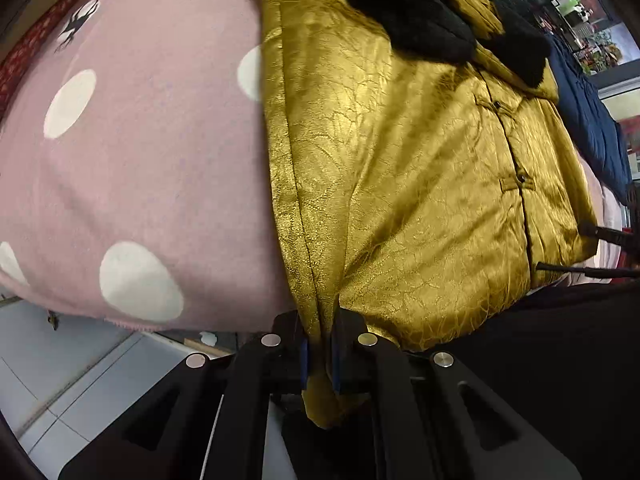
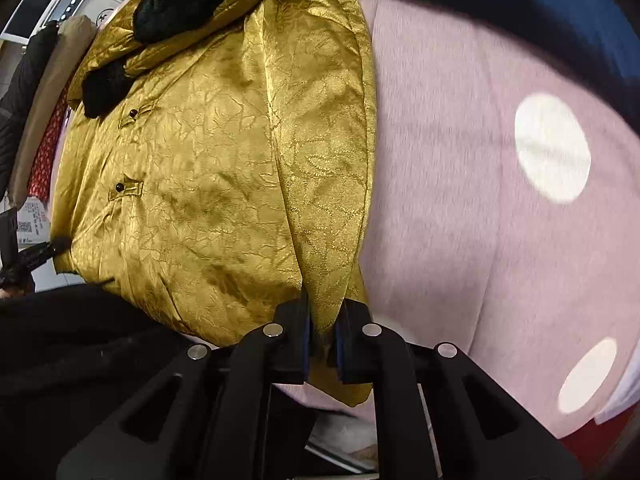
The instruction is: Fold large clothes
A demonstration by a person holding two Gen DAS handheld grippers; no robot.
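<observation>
The left claw is clenched on the hem of the gold jacket, a bunch of brocade squeezed between its blue pads with a tail of cloth hanging out below them. It grips at the jacket's side seam, where the panel edge runs straight up and away from the jaws. To that claw's left lies the pink blanket with white dots, which serves as the folding surface; ahead and to the right the jacket spreads flat, button front up, with black fur trim at the far end.

The right claw is likewise clenched on the jacket's hem at the opposite side seam, cloth pinched between its pads and a corner hanging below. From here the jacket lies ahead and to the left, the blanket to the right.

With both lower corners pinched and both claws pointing steeply down, the hold looks set for lifting the hem and carrying it toward the collar, so the body folds in half evenly. Gripping at the seams likely keeps the slippery cloth from skewing.
</observation>
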